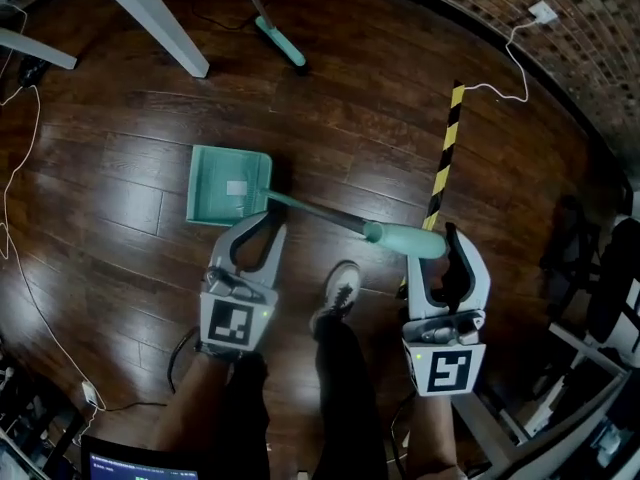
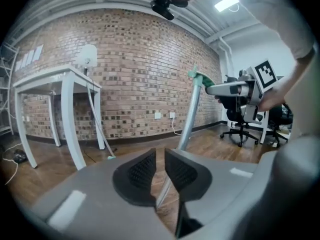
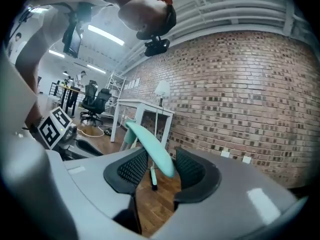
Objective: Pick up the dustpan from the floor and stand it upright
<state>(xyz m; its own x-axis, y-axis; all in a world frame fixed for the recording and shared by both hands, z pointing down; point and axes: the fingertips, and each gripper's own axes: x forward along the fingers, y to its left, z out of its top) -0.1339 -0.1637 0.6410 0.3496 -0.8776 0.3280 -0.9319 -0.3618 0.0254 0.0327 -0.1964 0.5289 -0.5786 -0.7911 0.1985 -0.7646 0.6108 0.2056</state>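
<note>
A dark wooden floor (image 1: 100,168) fills the head view, with a white table leg (image 1: 150,18) at the top. A teal long-handled dustpan (image 1: 228,185) sits at the centre, pan facing up; whether it touches the floor is unclear. The left gripper (image 1: 262,218) is clamped on its metal shaft (image 1: 320,215) near the pan. The shaft slants right to a teal grip (image 1: 405,239), which lies between the parted jaws of the right gripper (image 1: 446,243), clear of one pad. A teal broom (image 1: 280,40) lies beyond.
</note>
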